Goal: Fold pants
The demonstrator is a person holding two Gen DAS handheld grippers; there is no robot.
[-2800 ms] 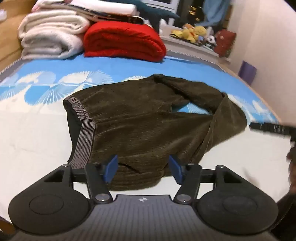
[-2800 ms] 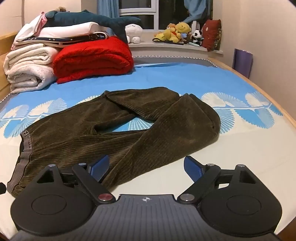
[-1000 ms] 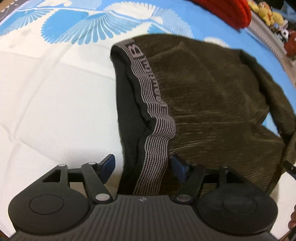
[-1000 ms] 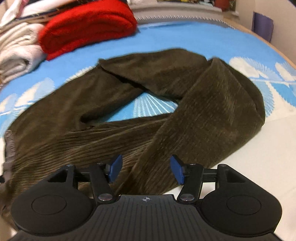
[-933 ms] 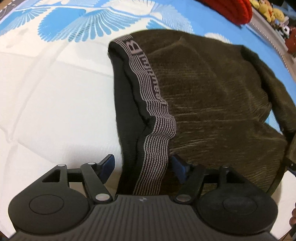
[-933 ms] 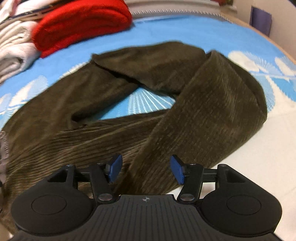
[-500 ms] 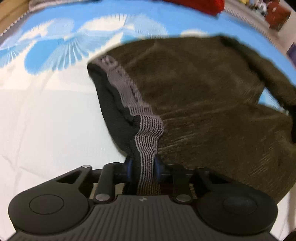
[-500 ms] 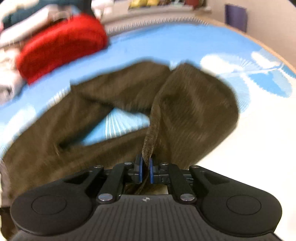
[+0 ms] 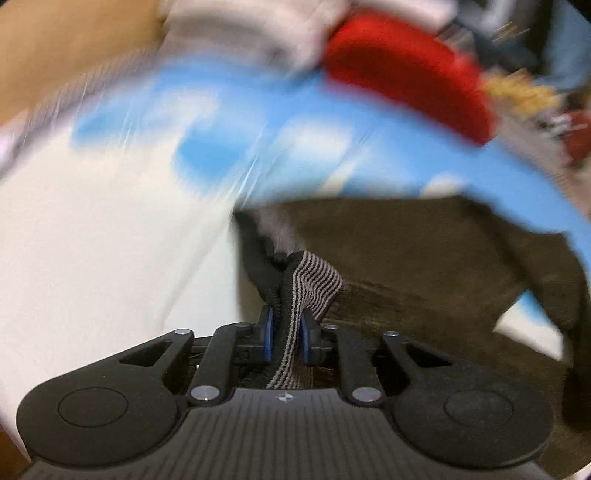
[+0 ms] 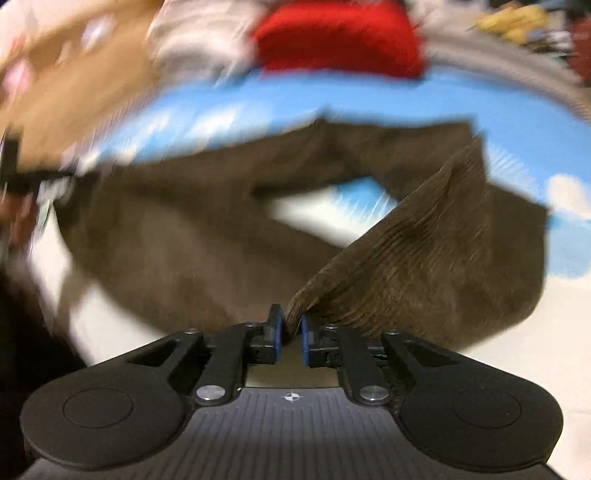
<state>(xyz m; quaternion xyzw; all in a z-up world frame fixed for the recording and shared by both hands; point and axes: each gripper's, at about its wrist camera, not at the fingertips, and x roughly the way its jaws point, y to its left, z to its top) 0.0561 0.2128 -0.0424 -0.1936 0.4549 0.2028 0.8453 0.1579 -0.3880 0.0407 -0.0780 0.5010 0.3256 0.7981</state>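
Observation:
Dark brown corduroy pants (image 9: 424, 258) lie on the bed, and both views are blurred by motion. My left gripper (image 9: 286, 325) has its blue pads pressed on the grey striped waistband (image 9: 314, 284). Its jaws are closing, and the band is bunched and raised off the sheet. In the right wrist view the pants (image 10: 184, 229) spread to the left. My right gripper (image 10: 291, 326) pinches a fold of one leg (image 10: 424, 240), pulled up into a ridge. Its jaws are opening slightly with the cloth still between the pads.
The blue and white bed sheet (image 9: 92, 258) lies under the pants. A folded red blanket (image 9: 406, 70) and pale folded blankets (image 9: 258, 29) sit at the far end. Yellow soft toys (image 10: 517, 18) line the back right. A wooden headboard (image 9: 74, 48) is at far left.
Both grippers went from open around the cloth to shut on it, the left on the waistband and the right on a leg fold. Both have risen, lifting the fabric, and the views have swung.

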